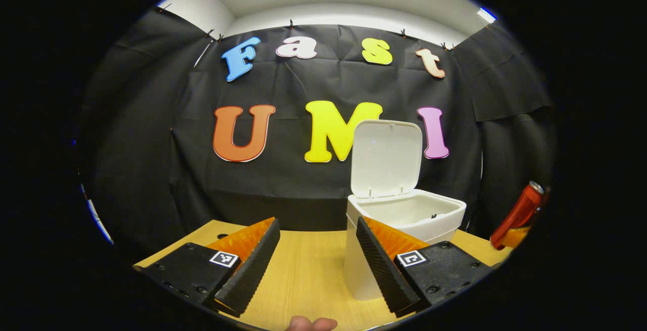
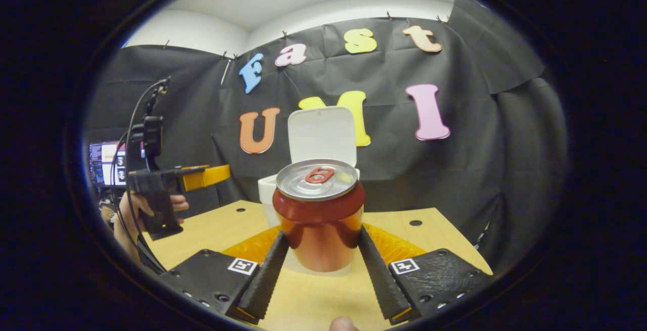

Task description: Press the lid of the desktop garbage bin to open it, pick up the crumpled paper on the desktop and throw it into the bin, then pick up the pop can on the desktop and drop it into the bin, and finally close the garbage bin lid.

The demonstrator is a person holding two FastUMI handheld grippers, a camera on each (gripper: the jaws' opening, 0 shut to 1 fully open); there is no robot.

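Note:
The white desktop bin stands on the wooden table with its lid swung upright, and its white inside is visible. My left gripper is open, low over the table just left of and in front of the bin, holding nothing. A red pop can with a silver top sits upright between my right gripper's fingers, which press on both its sides. Behind it are the bin and its raised lid. In the left gripper view the can leans at the far right, beside the bin.
In the right gripper view a hand holds the left gripper at the left, with a cable rising from it. A lit screen sits behind that. The tabletop has small round holes, and black cloth walls stand close behind.

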